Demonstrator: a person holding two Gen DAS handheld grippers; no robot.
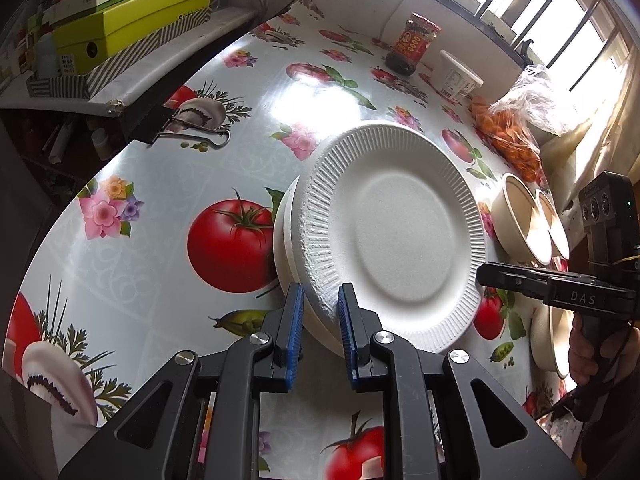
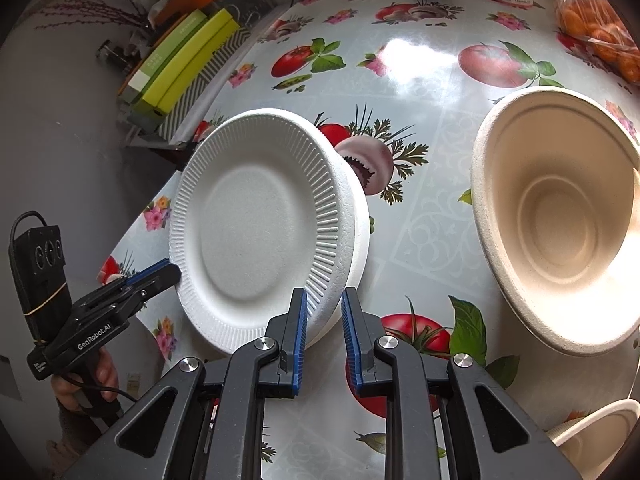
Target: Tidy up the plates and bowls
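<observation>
Tomato-print bench (image 1: pixel 168 184), plate stack (image 1: pixel 400 240) sitting mid-bench with its top plate tilted. My left fingers (image 1: pixel 320 312) clamp its near rim; my right fingers (image 2: pixel 324 312) pinch the opposite rim. Beige bowl (image 2: pixel 560 216) just beside.

Bright daylight from the window (image 1: pixel 560 12); glare on the tablecloth (image 1: pixel 304 100); fisheye-curved, dark corners

The left gripper (image 1: pixel 320 300) points steeply downward, its blue pads (image 1: pixel 295 316) drawn close, clamped on a plate rim. The right gripper (image 2: pixel 324 304) points down likewise, jaws nearly closed with a rim between them. A hand (image 2: pixel 86 380) grips each handle
</observation>
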